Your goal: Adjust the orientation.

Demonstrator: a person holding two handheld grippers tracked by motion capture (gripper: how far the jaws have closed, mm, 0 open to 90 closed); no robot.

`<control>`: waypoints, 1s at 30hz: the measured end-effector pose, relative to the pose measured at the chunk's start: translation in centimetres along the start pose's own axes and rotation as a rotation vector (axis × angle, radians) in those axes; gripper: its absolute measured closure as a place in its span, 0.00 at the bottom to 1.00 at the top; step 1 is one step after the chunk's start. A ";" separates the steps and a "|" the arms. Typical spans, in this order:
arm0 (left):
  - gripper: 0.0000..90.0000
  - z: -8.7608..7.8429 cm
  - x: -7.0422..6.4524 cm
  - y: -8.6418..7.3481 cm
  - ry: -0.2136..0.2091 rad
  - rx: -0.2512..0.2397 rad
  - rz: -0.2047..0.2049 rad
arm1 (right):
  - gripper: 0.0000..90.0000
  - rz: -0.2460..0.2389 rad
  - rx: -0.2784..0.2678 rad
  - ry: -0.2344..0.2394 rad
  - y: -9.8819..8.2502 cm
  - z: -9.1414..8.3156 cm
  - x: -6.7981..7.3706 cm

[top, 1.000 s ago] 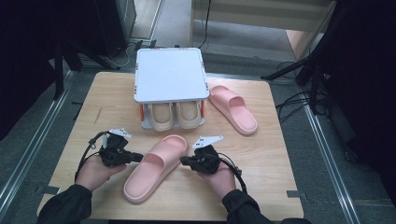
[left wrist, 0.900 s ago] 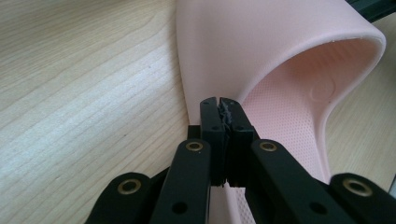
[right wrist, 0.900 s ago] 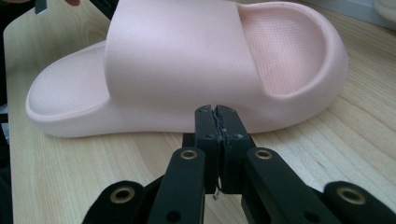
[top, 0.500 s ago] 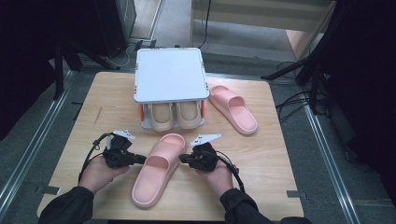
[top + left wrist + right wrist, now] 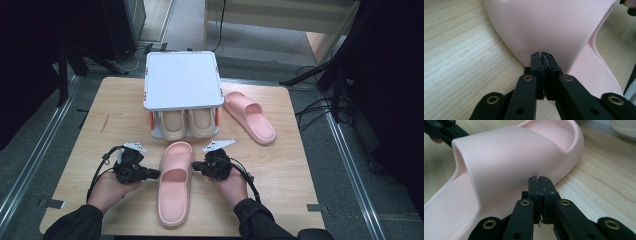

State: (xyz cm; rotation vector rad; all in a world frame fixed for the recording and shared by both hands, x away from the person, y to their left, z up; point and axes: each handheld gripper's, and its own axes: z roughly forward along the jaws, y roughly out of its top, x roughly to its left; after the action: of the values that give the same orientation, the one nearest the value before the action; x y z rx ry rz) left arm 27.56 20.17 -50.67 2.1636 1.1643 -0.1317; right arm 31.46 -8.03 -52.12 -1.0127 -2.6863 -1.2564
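Your left gripper (image 5: 150, 173) and right gripper (image 5: 197, 166), jaws pressed together, flank the near slipper (image 5: 175, 182); shelving it and the far slipper (image 5: 249, 116) remains.

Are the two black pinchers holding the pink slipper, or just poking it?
Nothing is held. The left gripper and right gripper are both shut with nothing between their jaws; their tips sit against opposite sides of the pink slipper, at its strap.
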 end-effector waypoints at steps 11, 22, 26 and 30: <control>0.95 0.0 0.1 0.0 -0.007 -0.017 -0.011 | 0.97 0.004 0.007 0.000 0.2 0.3 -0.2; 0.82 -1.4 0.8 0.0 -0.004 -0.078 -0.043 | 0.92 0.000 -0.011 0.001 0.5 -0.2 -0.6; 0.75 -1.8 1.0 0.1 0.001 -0.067 -0.038 | 0.86 0.000 -0.028 -0.002 0.6 -0.9 -1.2; 0.67 -2.2 1.1 0.4 -0.005 -0.075 -0.031 | 0.83 0.012 -0.043 -0.014 0.7 -1.7 -1.9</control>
State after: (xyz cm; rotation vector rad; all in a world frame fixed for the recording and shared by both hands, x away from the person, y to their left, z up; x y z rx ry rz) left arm 28.10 22.09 -49.20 2.0790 1.1818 -0.1056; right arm 32.88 -9.94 -50.98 -1.0442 -2.6704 -1.3162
